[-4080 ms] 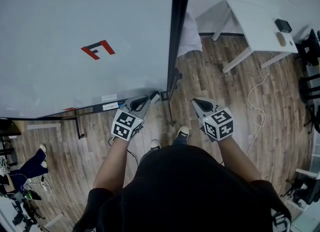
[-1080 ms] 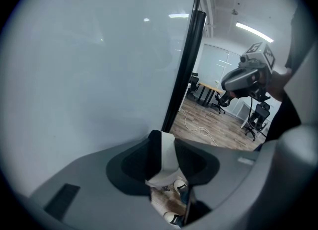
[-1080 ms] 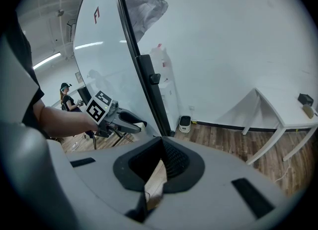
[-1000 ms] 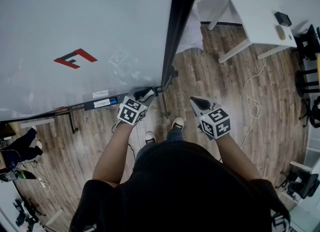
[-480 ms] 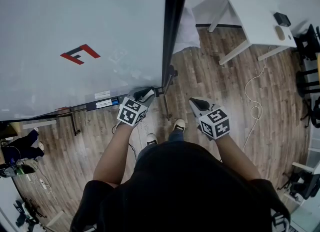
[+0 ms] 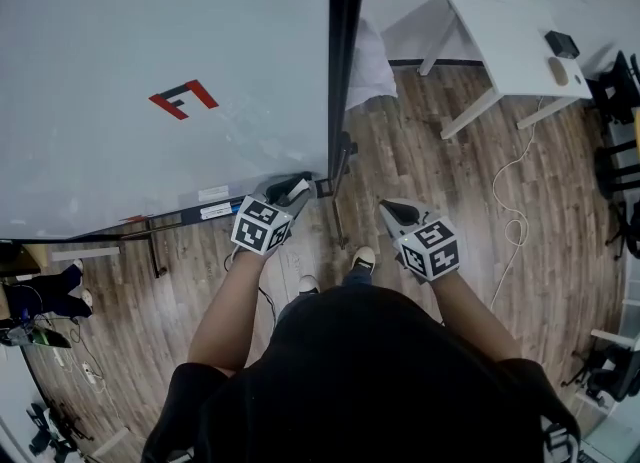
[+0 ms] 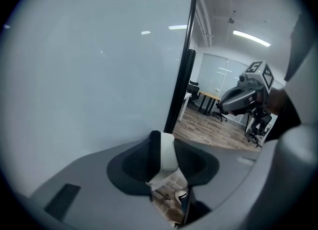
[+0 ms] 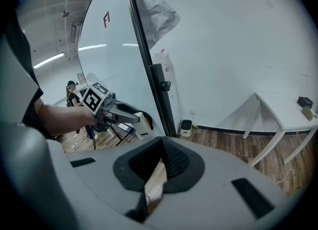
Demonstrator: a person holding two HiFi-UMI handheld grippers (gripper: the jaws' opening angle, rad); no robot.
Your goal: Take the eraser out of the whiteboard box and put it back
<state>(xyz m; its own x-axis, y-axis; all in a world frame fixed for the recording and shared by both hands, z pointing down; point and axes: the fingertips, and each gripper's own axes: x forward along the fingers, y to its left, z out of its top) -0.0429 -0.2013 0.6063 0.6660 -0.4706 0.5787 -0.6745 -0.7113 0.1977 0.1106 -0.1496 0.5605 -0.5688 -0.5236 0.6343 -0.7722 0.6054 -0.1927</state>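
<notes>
left gripper view, left gripper [image 7: 164,143] fingers [image 7: 136,162] clamped on white eraser [image 7: 168,155], right gripper [image 8: 160,143] fingers [image 8: 175,160] closed, empty

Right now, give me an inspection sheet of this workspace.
Surface: whiteboard, upright, one red-and-black mark.
Job's things: eraser held in the left tongs by the right end of the whiteboard box.
Clutter: two small items on the white table.
Grippers: left tongs shut on the eraser; right tongs shut, empty.
Cables: white cable looped on the wood floor.
Surroundings: office chairs, another person past the board.
</notes>
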